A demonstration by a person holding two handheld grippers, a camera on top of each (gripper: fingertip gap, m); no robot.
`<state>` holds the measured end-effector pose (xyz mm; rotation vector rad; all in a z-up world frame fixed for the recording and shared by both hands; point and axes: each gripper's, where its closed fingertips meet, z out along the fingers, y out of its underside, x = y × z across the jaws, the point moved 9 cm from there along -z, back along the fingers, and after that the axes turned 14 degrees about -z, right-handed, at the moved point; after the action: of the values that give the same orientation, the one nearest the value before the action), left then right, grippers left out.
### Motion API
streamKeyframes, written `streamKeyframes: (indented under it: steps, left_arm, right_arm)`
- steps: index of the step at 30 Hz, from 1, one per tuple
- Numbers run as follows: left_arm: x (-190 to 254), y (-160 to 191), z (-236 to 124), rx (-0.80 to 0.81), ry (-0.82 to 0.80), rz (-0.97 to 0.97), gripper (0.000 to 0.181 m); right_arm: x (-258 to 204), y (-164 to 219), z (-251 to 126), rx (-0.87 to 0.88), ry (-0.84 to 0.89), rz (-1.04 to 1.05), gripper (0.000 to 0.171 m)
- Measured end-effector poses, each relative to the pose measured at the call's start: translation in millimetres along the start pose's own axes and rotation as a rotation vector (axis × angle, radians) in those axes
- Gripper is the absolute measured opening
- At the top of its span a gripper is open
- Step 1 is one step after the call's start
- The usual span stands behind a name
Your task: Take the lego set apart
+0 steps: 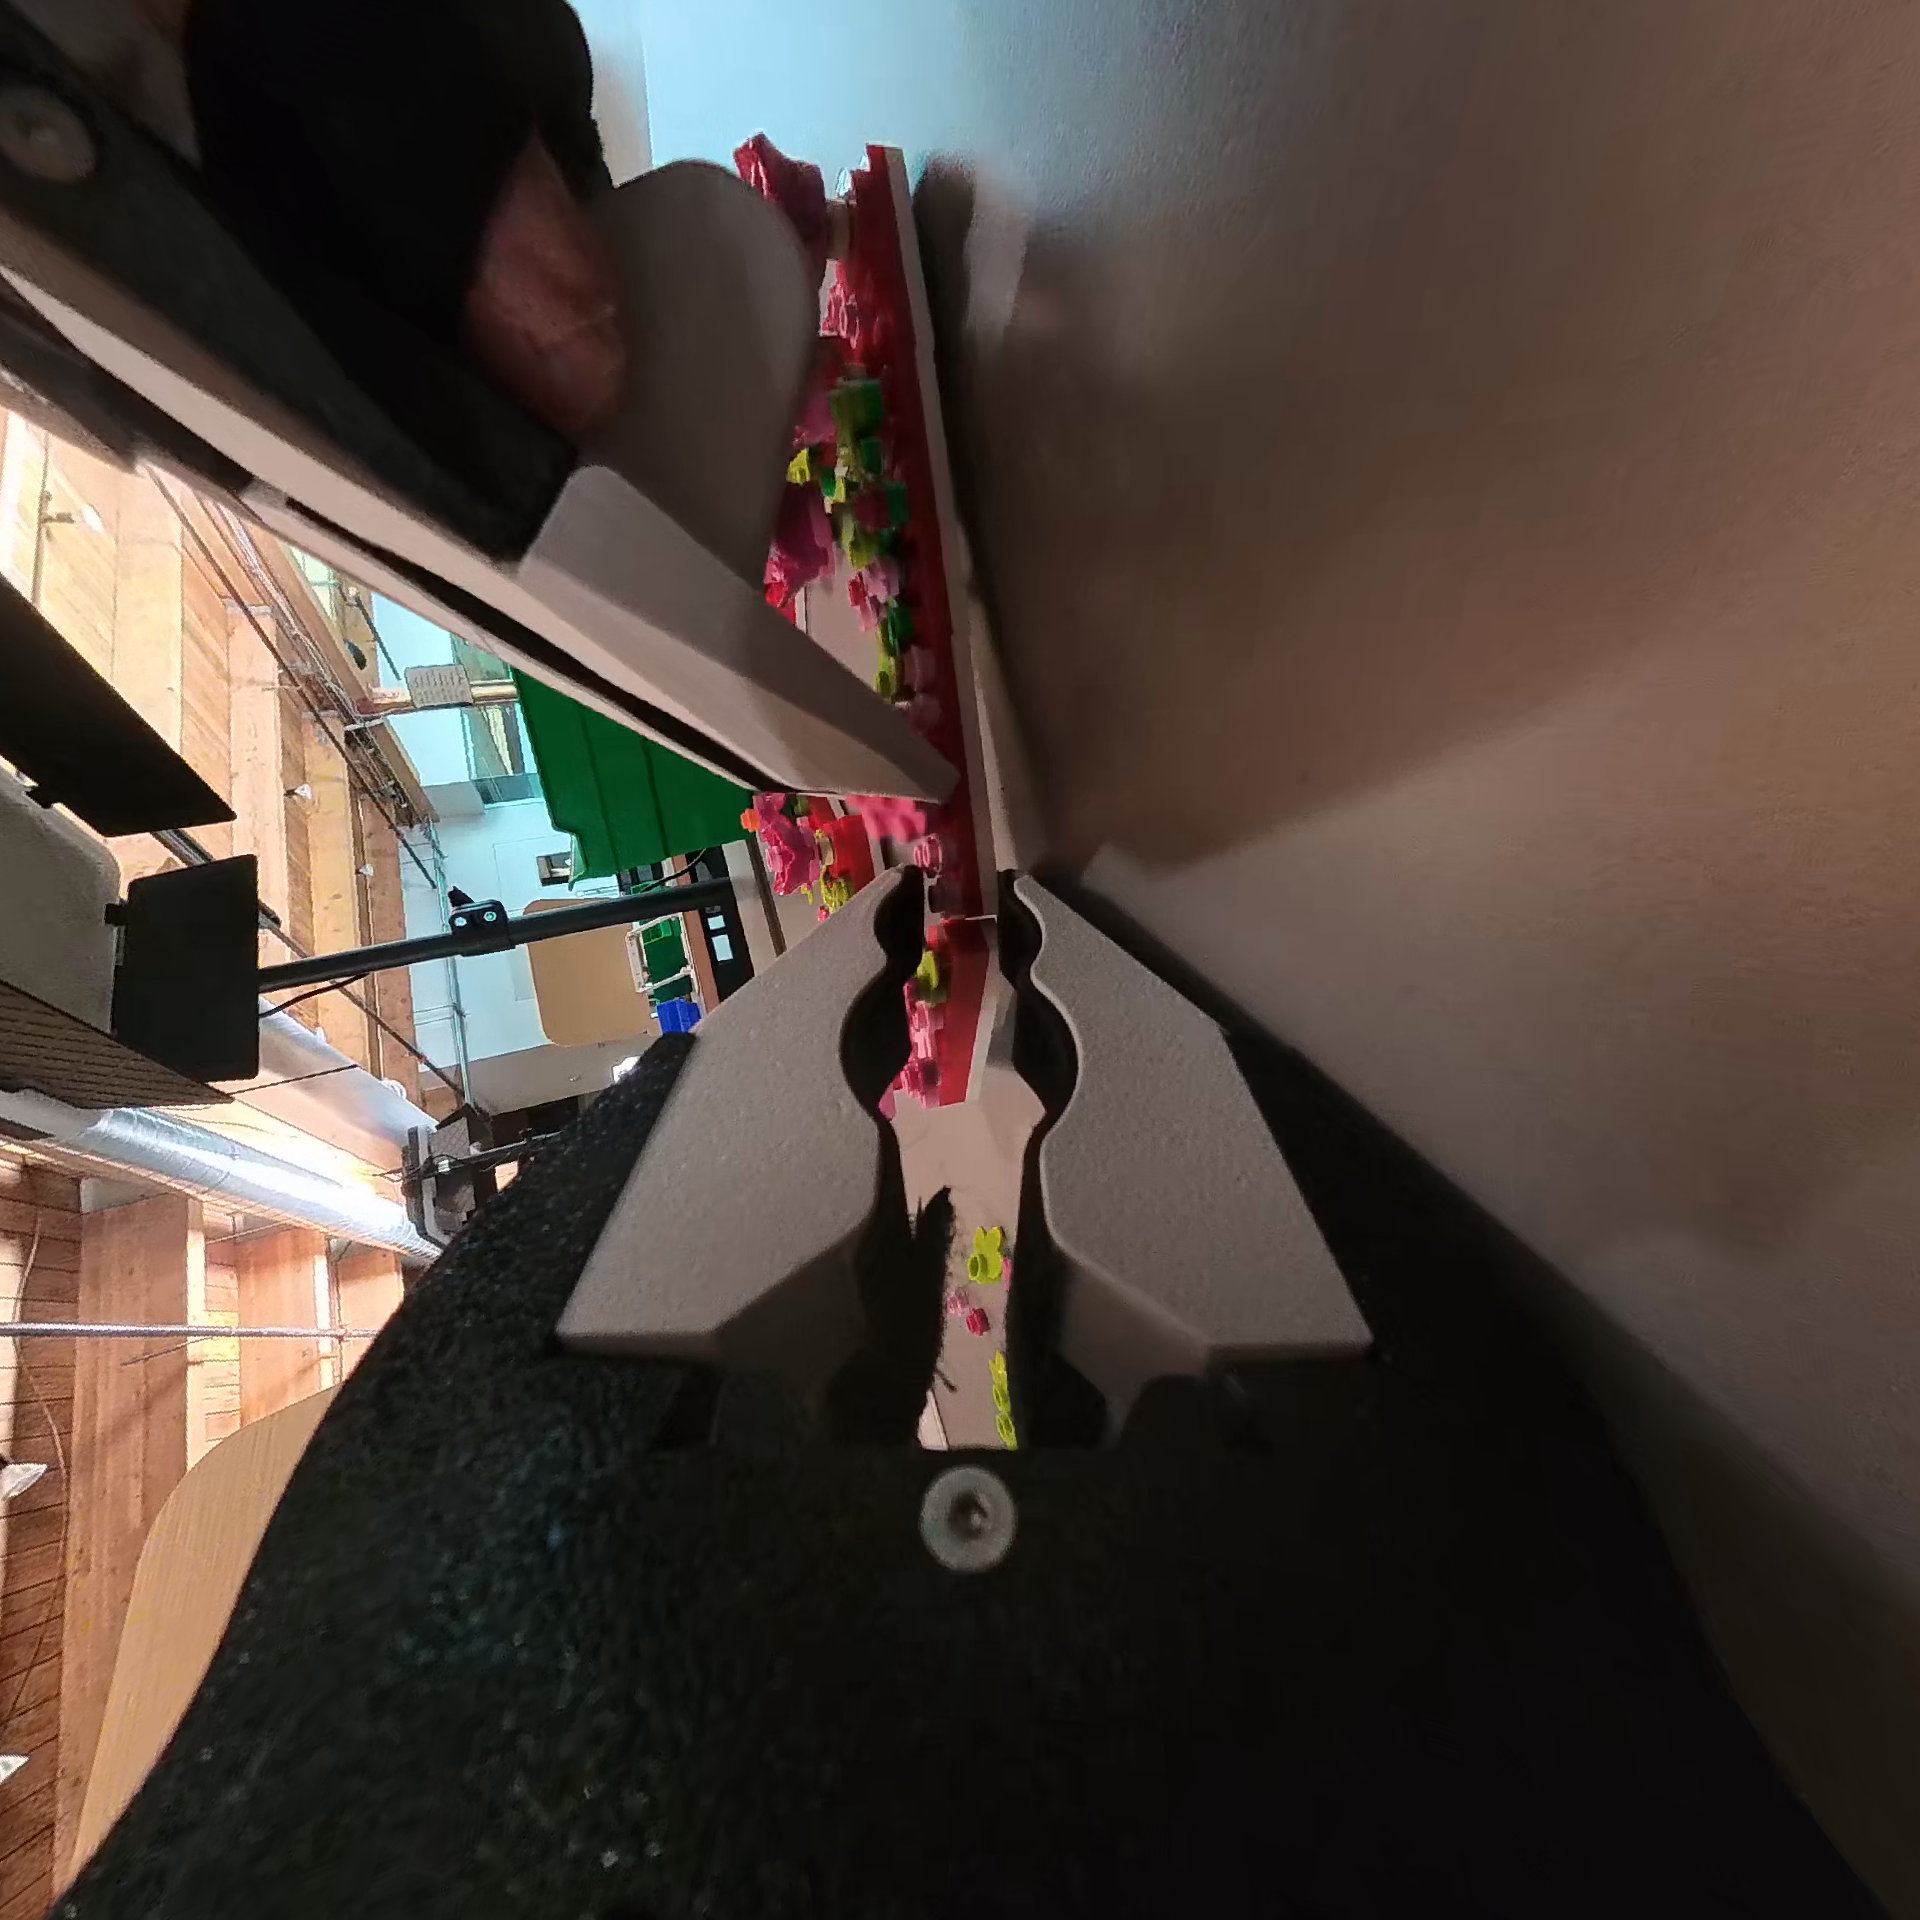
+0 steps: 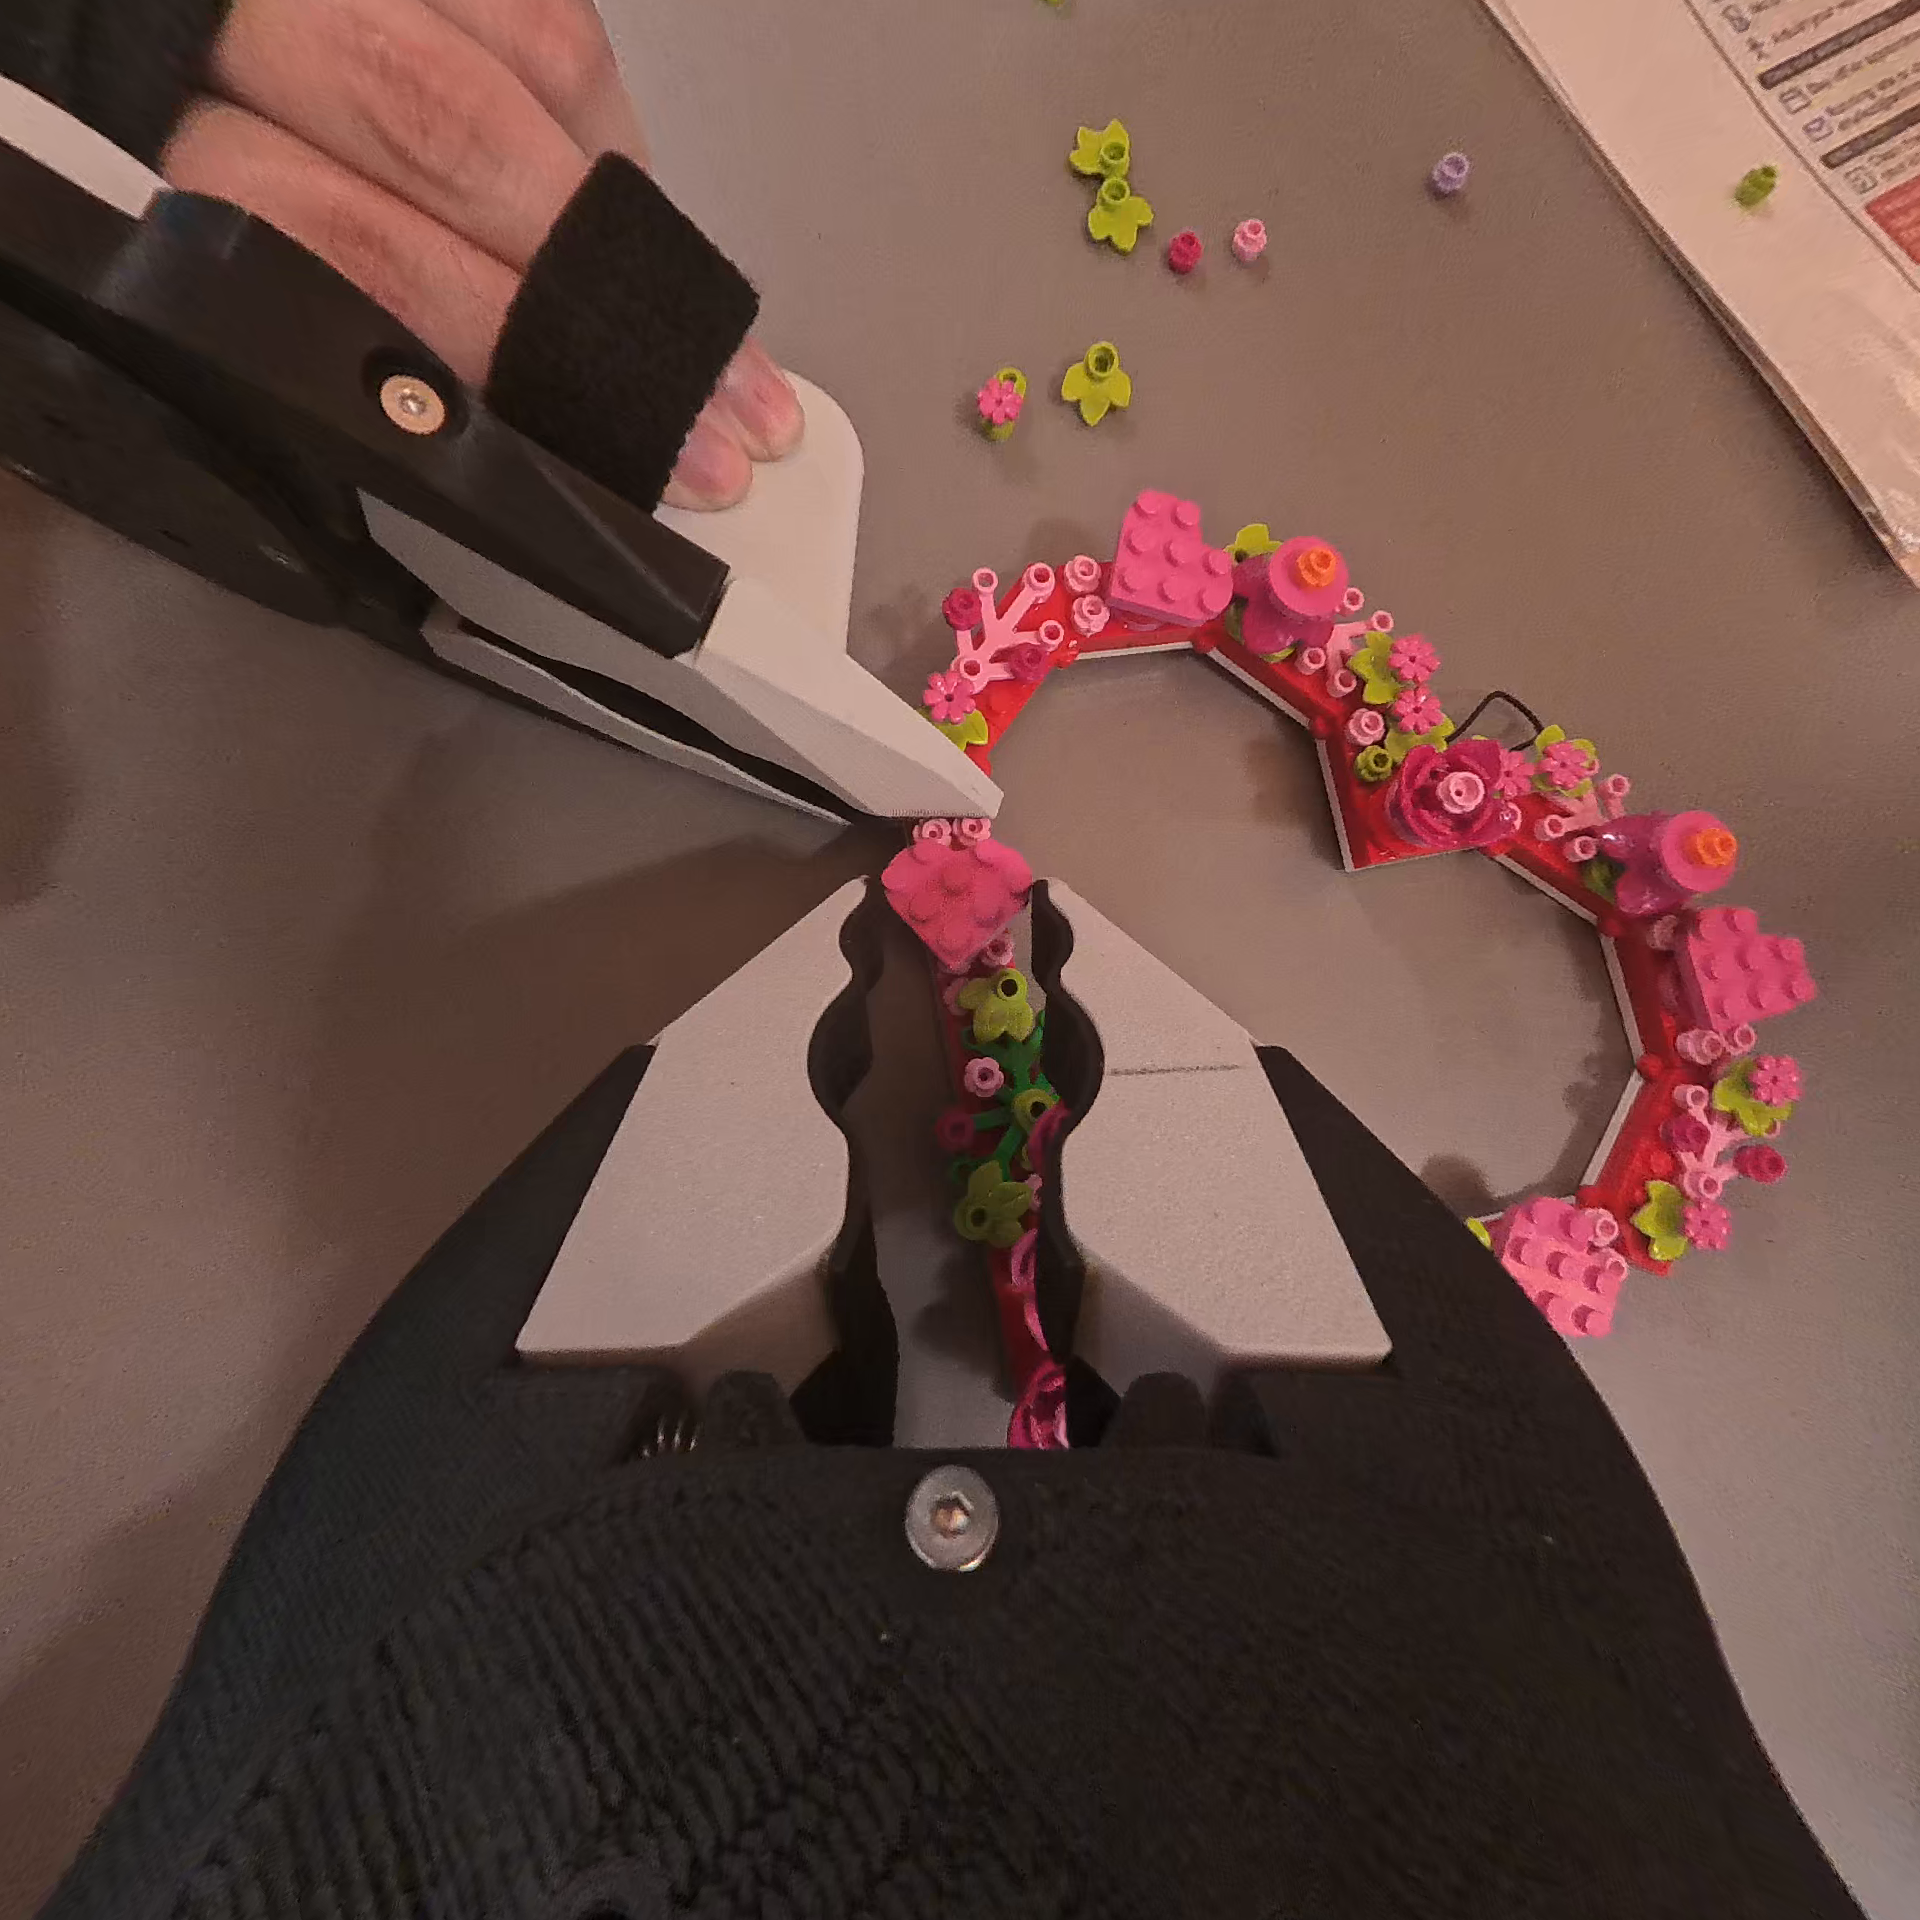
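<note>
Right gripper (image 2: 948, 894) clenched on the lego set (image 2: 1340, 717) — a red heart-shaped frame studded with pink hearts, flowers and green leaves, lying on the grey table (image 2: 416, 935). Left gripper (image 1: 961, 883) clamped on the frame's thin edge; in the right wrist view it enters from the upper left, tips at the frame. Beyond — loose pieces (image 2: 1112, 192), then a printed sheet (image 2: 1766, 208) at the far right.
</note>
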<state>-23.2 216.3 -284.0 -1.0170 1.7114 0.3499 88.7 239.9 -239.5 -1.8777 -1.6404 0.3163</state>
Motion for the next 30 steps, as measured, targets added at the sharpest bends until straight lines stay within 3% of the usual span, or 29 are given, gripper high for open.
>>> streamKeyframes:
  steps: [11, 18, 23, 30]
  left_arm:
    - [-0.3, 0.3, 0.2, 0.000, 0.000, -0.002, 0.011]
    - [-0.4, 0.6, 0.2, 0.001, 0.001, -0.003, 0.011]
    - [-0.5, 0.7, 0.3, 0.000, 0.001, -0.006, 0.011]
    - [-0.4, 0.8, 0.3, 0.000, 0.001, -0.006, 0.011]
  right_arm:
    - [0.1, -2.4, 0.4, -0.029, -0.007, -0.004, 0.035]
    - [-19.0, -6.3, -9.4, 0.033, 0.092, -0.103, 0.061]
    - [-45.9, 3.2, -3.6, -0.033, 0.300, -0.357, 0.054]
    - [-54.8, 7.7, 2.2, -0.087, 0.488, -0.561, 0.045]
